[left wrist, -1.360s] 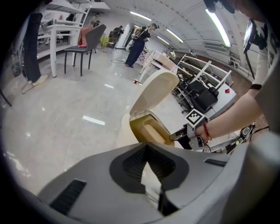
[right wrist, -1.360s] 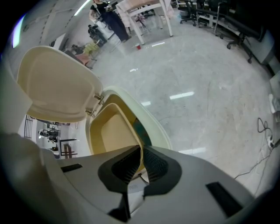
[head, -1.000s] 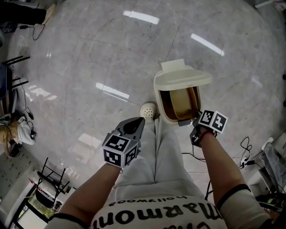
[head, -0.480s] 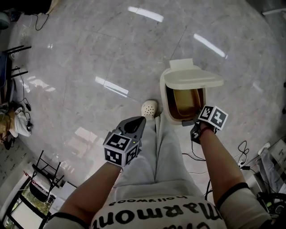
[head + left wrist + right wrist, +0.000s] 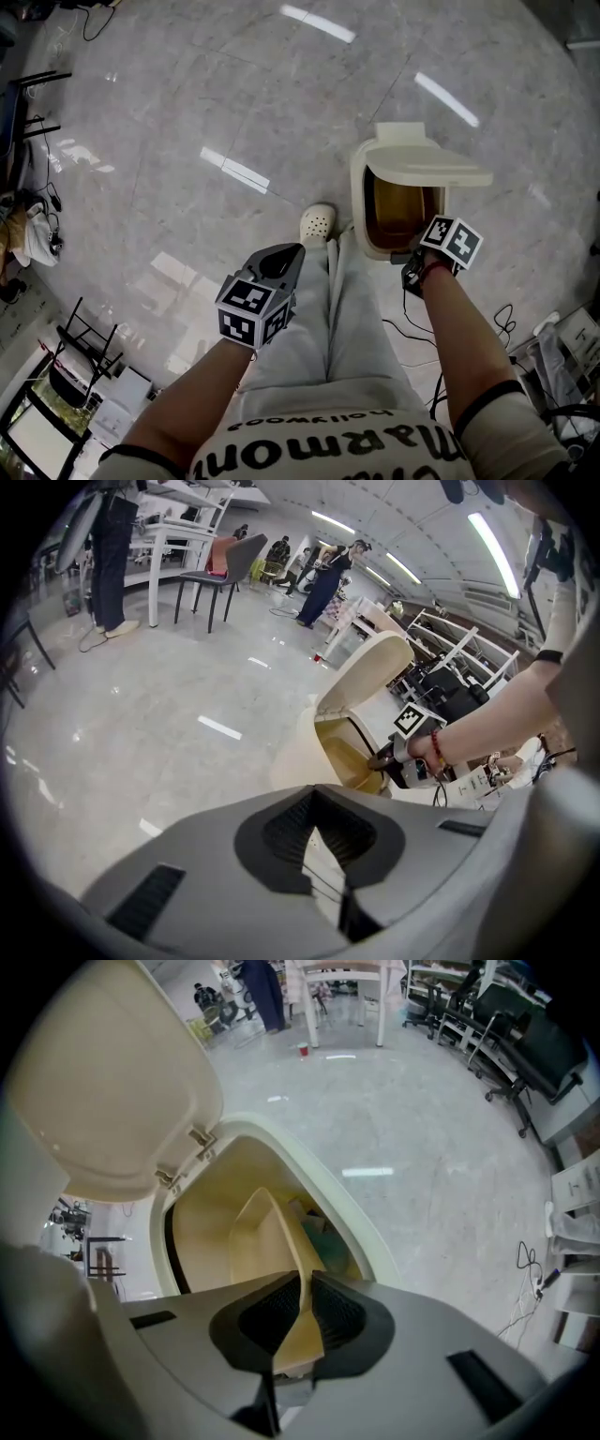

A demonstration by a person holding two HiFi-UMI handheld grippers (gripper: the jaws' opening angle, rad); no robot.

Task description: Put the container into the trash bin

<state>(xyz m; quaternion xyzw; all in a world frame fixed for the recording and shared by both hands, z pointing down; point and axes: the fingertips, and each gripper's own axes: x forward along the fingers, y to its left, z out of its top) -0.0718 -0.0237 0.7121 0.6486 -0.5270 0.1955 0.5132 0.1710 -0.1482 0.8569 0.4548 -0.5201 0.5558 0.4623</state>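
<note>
Container (image 5: 264, 1241) pinched by its edge in my right gripper (image 5: 302, 1290), at the mouth of the trash bin (image 5: 360, 202); lid (image 5: 433, 169) raised. Left gripper (image 5: 317, 841) closed, empty. Shoe (image 5: 317, 223) beside bin; floor (image 5: 187, 94) open beyond.

The head view looks steeply down on the floor (image 5: 187, 112), with the left gripper (image 5: 281, 261) and right gripper (image 5: 401, 257) low in frame and the bin (image 5: 360, 202) just beyond the right one. The left gripper view faces along its jaws across the room, and the bin (image 5: 300, 752) and right gripper (image 5: 384, 758) sit farther off. The right gripper view is close over the bin (image 5: 347, 1213), looking in past the container (image 5: 272, 1241). All three views share the bin.
</note>
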